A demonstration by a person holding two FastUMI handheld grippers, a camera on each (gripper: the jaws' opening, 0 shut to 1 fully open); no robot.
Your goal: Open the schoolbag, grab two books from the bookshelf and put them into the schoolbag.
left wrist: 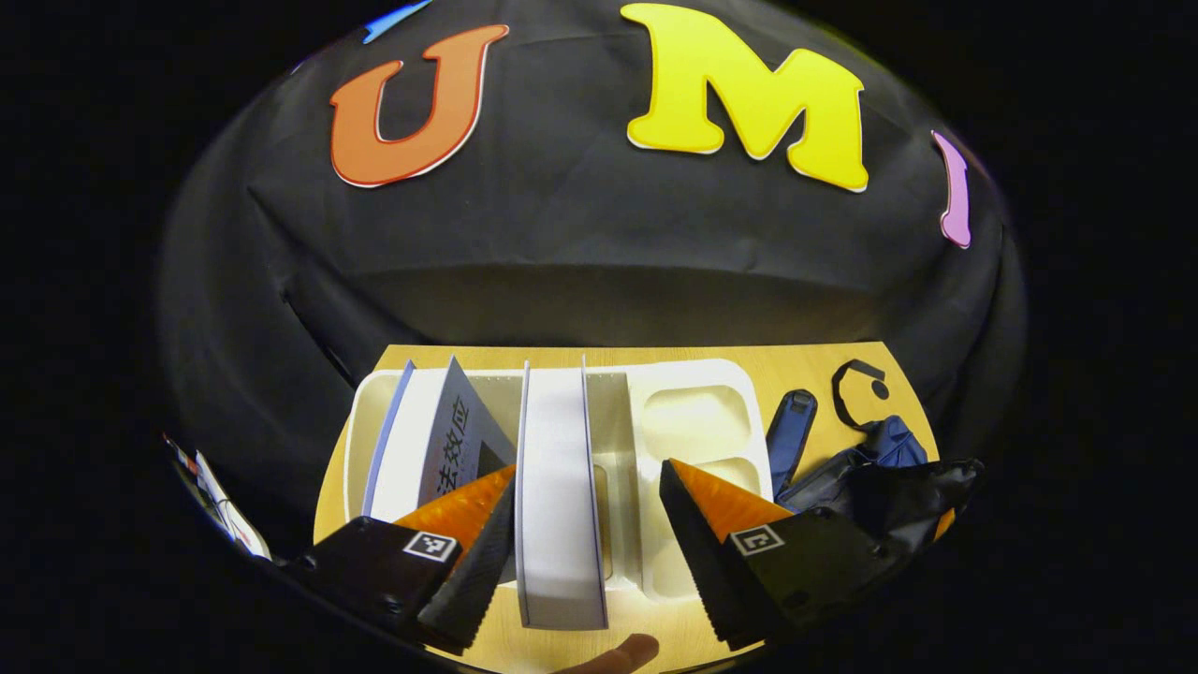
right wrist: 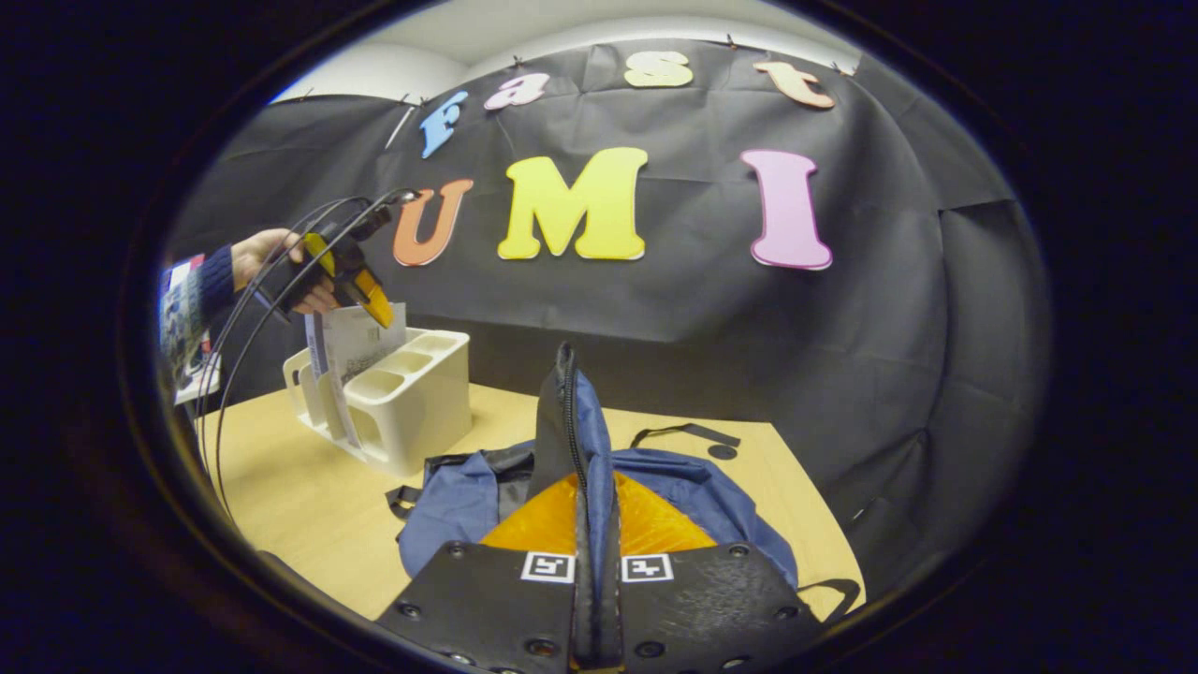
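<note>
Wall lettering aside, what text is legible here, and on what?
"法效应": grey book cover in the white bookshelf, partly behind the left claw.
Claw markers: square codes, no words.
Print on the standing book in the right gripper view: too small.
Schoolbag in the right claw: no text seen.

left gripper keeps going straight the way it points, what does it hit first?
Most likely the upright white book standing in the white bookshelf: it sits between the open fingers of the left gripper. Depth is hard to judge, so contact distance is unclear.
</note>
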